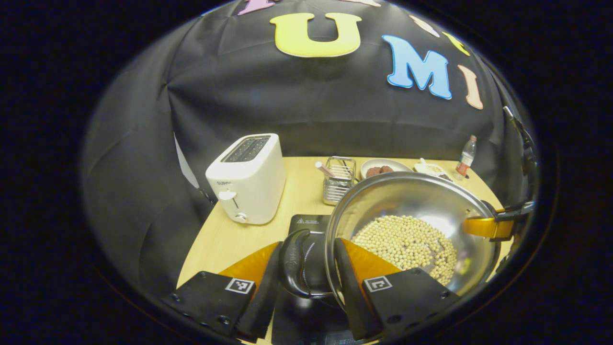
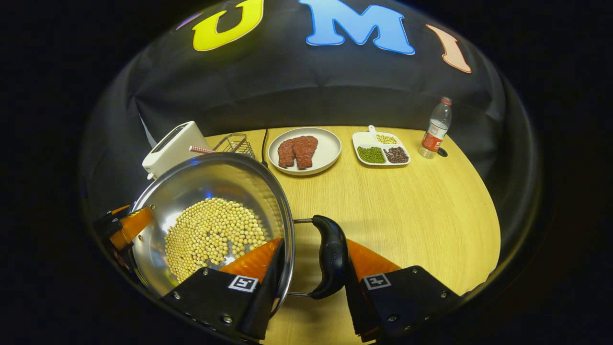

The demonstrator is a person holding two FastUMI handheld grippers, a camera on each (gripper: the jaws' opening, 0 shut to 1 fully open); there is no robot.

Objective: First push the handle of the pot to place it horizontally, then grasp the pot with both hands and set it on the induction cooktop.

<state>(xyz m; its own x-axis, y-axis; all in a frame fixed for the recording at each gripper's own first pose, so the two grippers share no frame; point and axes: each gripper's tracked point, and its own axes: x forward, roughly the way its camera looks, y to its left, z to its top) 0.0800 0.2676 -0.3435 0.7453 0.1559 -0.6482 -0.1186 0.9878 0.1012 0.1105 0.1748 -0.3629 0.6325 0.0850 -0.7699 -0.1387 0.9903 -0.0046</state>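
Now, table (image 2: 407,211): a pale wooden top carrying every item in the booth.
Pot (image 1: 412,211): a steel pan with a heap of soybeans (image 1: 407,242), held between the two grippers just above the induction cooktop (image 1: 311,221); whether its base touches the cooktop cannot be told.
Toaster (image 1: 246,179): white, upright at the table's far left edge.
Left gripper (image 1: 306,282): jaws spread around the pot's black side handle (image 1: 293,263), one finger inside the rim; firm contact on both sides cannot be told.
Right gripper (image 2: 311,278): jaws straddle the opposite black handle (image 2: 330,256) and the rim likewise.
Plate (image 2: 325,153): white, with two reddish slices.
Divided dish (image 2: 380,149): three kinds of beans.
Wire rack (image 1: 339,181): beside the toaster.
Bottle (image 2: 436,128): upright at the rear.
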